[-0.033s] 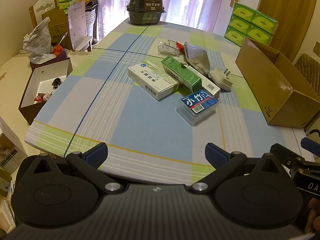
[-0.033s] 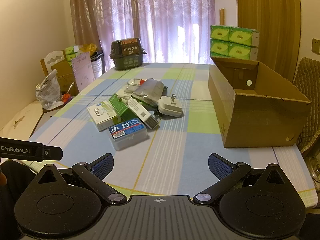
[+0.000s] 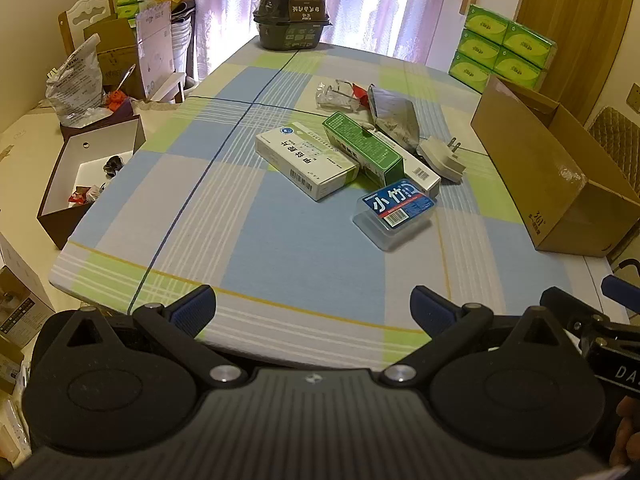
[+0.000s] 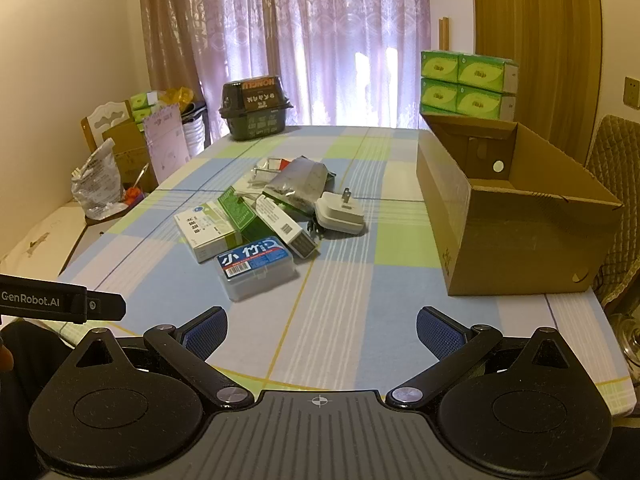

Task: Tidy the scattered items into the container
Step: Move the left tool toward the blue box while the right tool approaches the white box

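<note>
We are holding our left gripper and right gripper low over the counter, fingers wide and holding nothing.

Medicine boxes, a plastic case and a plug adapter cluster mid-table, cardboard box to their right

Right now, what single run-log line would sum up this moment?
phase: start, nothing picked | left gripper: open, empty | right gripper: open, empty | items: piled mid-table | cardboard box: looks empty
</note>
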Available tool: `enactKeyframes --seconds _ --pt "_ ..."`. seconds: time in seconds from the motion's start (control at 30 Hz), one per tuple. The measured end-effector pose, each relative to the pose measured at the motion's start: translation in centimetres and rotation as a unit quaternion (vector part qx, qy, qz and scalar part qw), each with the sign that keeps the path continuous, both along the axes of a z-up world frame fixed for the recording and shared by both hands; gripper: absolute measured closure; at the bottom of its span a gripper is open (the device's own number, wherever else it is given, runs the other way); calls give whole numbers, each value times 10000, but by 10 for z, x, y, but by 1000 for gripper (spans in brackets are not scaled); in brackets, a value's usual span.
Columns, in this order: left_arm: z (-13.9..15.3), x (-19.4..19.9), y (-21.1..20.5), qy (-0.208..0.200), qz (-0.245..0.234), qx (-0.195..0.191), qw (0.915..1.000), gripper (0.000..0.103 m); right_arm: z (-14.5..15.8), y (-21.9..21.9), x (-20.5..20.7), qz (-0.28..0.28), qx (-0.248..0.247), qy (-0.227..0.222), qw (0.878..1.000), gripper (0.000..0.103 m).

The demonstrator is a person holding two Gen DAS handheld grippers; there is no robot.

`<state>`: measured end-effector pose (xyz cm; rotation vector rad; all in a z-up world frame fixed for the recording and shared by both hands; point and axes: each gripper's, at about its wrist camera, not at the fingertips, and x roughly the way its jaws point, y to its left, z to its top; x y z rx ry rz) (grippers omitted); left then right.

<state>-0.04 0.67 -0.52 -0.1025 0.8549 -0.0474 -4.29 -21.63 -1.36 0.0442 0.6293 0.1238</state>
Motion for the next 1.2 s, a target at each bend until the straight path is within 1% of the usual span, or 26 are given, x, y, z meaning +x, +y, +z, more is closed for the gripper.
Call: enactKeyframes --seconds 0.57,0.93,1.2 --pt "-4 1 -3 14 -95 -35 9999 1 -7 -1 1 -22 -36 101 9999 0" --pt "-10 15 1 66 -232 -148 9996 1 -12 7 15 -53 -151 209 9997 0" --pt "-15 29 8 120 -321 -196 9992 1 -16 15 29 94 -290 192 9994 0"
